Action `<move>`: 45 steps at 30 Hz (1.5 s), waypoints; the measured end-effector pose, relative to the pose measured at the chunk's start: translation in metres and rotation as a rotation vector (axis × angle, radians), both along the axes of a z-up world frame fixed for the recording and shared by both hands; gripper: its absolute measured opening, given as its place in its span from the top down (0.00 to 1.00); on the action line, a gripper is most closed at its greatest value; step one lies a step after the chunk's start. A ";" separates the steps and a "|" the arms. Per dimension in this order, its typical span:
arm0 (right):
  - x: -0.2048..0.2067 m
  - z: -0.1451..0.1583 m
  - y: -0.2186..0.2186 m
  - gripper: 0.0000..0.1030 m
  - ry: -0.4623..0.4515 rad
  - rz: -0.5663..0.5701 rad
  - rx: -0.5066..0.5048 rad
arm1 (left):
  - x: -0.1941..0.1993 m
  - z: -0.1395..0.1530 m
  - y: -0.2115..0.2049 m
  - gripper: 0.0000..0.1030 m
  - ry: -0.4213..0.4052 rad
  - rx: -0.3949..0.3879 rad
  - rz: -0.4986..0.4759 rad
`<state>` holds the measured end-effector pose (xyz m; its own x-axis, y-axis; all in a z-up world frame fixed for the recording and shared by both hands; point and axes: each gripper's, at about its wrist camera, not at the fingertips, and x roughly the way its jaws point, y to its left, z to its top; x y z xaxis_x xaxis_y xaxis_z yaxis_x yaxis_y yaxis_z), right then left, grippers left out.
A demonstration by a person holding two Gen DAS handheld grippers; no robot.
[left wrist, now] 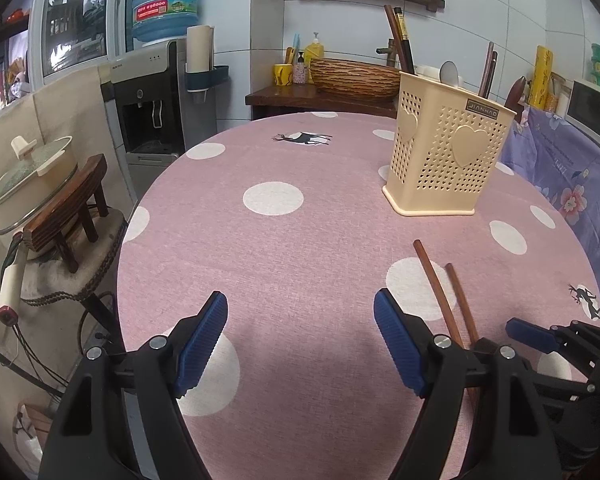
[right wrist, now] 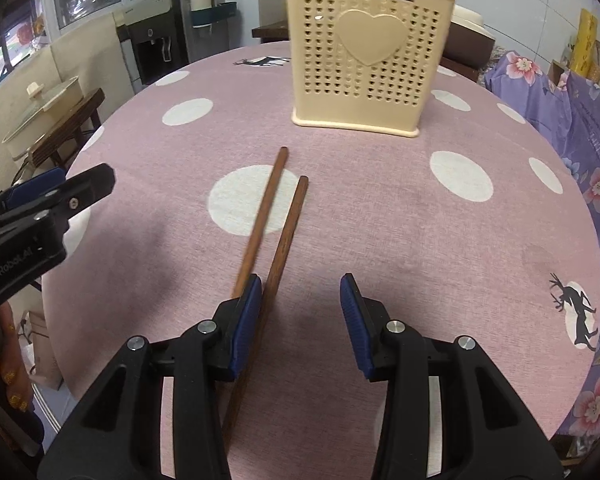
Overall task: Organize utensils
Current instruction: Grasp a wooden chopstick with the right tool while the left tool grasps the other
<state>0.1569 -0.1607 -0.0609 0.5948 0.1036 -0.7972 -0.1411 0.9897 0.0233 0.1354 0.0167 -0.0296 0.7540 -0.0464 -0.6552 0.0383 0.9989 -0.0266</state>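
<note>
Two brown wooden chopsticks (right wrist: 278, 236) lie side by side on the pink dotted tablecloth (right wrist: 380, 208), pointing toward a cream perforated utensil holder (right wrist: 368, 60) that stands upright behind them. My right gripper (right wrist: 300, 284) hovers open over their near ends. One chopstick runs between its jaws, close against the left pad, and the other passes under that left finger. My left gripper (left wrist: 300, 300) is open and empty above bare cloth, left of the chopsticks (left wrist: 440, 292). The holder (left wrist: 448, 152) has dark chopsticks and a spoon (left wrist: 449, 72) in it.
A purple floral cloth (left wrist: 572, 184) covers something at the table's right edge. Left of the table are a water dispenser (left wrist: 152, 92), a lidded pot (left wrist: 28, 184) and a small wooden stool (left wrist: 76, 204). A wicker basket (left wrist: 356, 76) sits on a counter behind.
</note>
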 end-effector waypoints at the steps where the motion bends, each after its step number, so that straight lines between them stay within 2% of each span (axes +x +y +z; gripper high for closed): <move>1: 0.001 0.000 -0.005 0.60 0.005 -0.006 0.019 | 0.000 0.000 -0.001 0.27 0.001 0.000 -0.001; 6: 0.006 -0.001 -0.002 0.61 0.020 -0.001 0.050 | 0.000 -0.001 -0.002 0.27 0.007 -0.014 -0.004; 11: 0.009 -0.004 0.014 0.68 0.009 0.011 0.006 | 0.000 -0.002 -0.005 0.27 0.011 -0.010 -0.010; 13: 0.010 -0.005 0.015 0.83 0.003 0.012 -0.013 | 0.000 -0.003 -0.007 0.27 0.016 -0.011 -0.013; 15: 0.011 -0.005 0.009 0.89 0.004 0.011 -0.004 | 0.000 -0.004 -0.008 0.27 0.019 -0.015 -0.018; 21: 0.011 -0.004 -0.030 0.91 0.007 -0.036 0.013 | 0.001 -0.005 -0.016 0.27 0.034 -0.023 -0.045; 28: 0.015 -0.004 -0.082 0.91 -0.008 -0.114 0.023 | 0.006 -0.011 -0.036 0.27 0.083 -0.048 -0.119; 32: 0.018 -0.004 -0.091 0.91 -0.002 -0.111 0.092 | 0.017 -0.017 -0.050 0.34 0.145 -0.090 -0.168; 37: 0.019 0.002 -0.102 0.90 -0.015 -0.150 0.154 | 0.032 -0.024 -0.071 0.45 0.207 -0.100 -0.206; 41: 0.019 0.005 -0.105 0.90 -0.018 -0.164 0.160 | 0.047 -0.024 -0.084 0.55 0.230 -0.098 -0.204; 45: 0.019 0.006 -0.105 0.90 -0.022 -0.166 0.154 | 0.062 -0.028 -0.097 0.61 0.237 -0.064 -0.197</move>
<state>0.1754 -0.2653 -0.0551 0.6311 0.1225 -0.7660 0.0208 0.9844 0.1745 0.1974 -0.0807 -0.0572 0.5530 -0.2228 -0.8028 0.2161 0.9690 -0.1201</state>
